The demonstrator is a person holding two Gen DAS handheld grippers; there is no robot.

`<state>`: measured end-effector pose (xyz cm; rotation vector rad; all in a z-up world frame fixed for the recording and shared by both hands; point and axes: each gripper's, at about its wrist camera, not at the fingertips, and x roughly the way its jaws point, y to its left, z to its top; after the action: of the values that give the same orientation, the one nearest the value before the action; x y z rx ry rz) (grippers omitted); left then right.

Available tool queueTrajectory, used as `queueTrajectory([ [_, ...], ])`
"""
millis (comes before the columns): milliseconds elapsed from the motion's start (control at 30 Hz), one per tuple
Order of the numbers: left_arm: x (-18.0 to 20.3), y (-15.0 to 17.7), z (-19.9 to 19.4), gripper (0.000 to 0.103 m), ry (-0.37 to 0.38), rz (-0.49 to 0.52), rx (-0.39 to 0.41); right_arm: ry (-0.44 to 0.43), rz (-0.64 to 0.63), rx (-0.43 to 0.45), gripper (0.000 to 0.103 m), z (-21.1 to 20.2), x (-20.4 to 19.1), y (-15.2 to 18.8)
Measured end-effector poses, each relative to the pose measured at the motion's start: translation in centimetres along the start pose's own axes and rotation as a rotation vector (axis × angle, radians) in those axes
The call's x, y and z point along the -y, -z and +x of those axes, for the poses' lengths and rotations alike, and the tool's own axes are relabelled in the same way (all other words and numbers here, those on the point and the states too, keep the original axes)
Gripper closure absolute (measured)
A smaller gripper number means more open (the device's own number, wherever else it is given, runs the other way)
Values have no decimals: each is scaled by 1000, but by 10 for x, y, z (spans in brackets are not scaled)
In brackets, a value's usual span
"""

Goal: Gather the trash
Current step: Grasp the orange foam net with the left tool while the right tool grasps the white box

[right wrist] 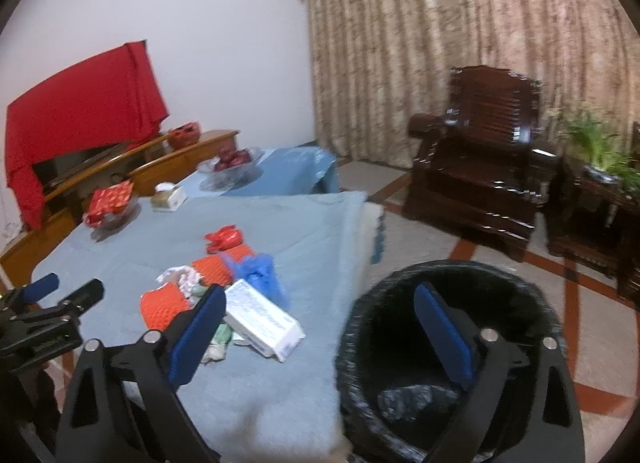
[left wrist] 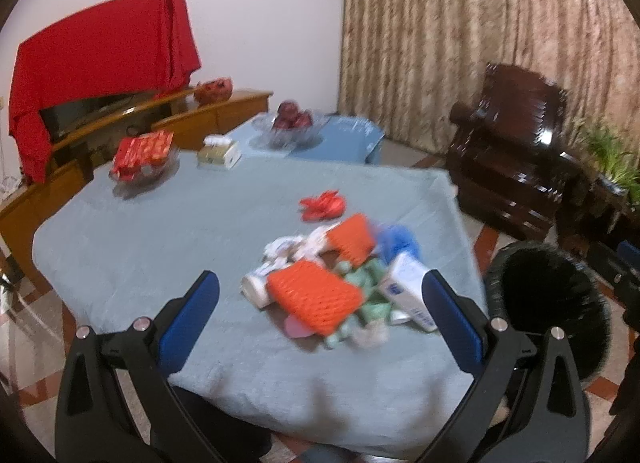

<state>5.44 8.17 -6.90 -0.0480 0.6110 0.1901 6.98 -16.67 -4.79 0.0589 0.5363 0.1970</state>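
A heap of trash lies on the blue-clothed table (left wrist: 140, 247): two orange foam nets (left wrist: 314, 295), a white box (left wrist: 410, 289), a blue bag (left wrist: 396, 239), green wrappers and white crumpled paper. A red wrapper (left wrist: 322, 205) lies apart, farther back. My left gripper (left wrist: 320, 289) is open and empty, held above the near side of the heap. My right gripper (right wrist: 320, 299) is open and empty, between the table edge and the black-lined bin (right wrist: 452, 343). The heap also shows in the right wrist view, with the white box (right wrist: 262, 317) nearest. The left gripper (right wrist: 48, 291) shows at the left edge.
At the table's far end stand a glass dish of red packets (left wrist: 142, 155), a tissue box (left wrist: 218, 153) and a fruit bowl (left wrist: 288, 125). A dark wooden armchair (right wrist: 480, 175) and a potted plant (right wrist: 600, 151) stand right. A TV under a red cloth (left wrist: 100, 59) is left.
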Motion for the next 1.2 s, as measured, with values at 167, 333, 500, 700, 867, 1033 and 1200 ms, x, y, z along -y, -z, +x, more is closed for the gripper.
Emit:
queueTrajectory([
  [167,-20,12,38,5,-28,-13,-45,-95,-51,-47,21,44,-19,8],
  [333,-32,19,68,5,-33,-23,-89,-159,-109,-112,23,94,-38,25],
  [500,-32,24,93,9,-32,-5,-126,-210,-147,-175,23,134,-46,39],
  [700,-33,28,118,18,-18,-11,-145,-197,-162,-230,23,169,-49,52],
  [867,-30,27,133,21,12,-16,-166,-200,-184,-254,22,185,-49,55],
  [1033,-27,28,140,22,46,-29,-178,-222,-174,-297,16,202,-45,57],
  [1200,-27,28,144,30,91,-47,-196,-231,-182,-335,12,213,-49,62],
])
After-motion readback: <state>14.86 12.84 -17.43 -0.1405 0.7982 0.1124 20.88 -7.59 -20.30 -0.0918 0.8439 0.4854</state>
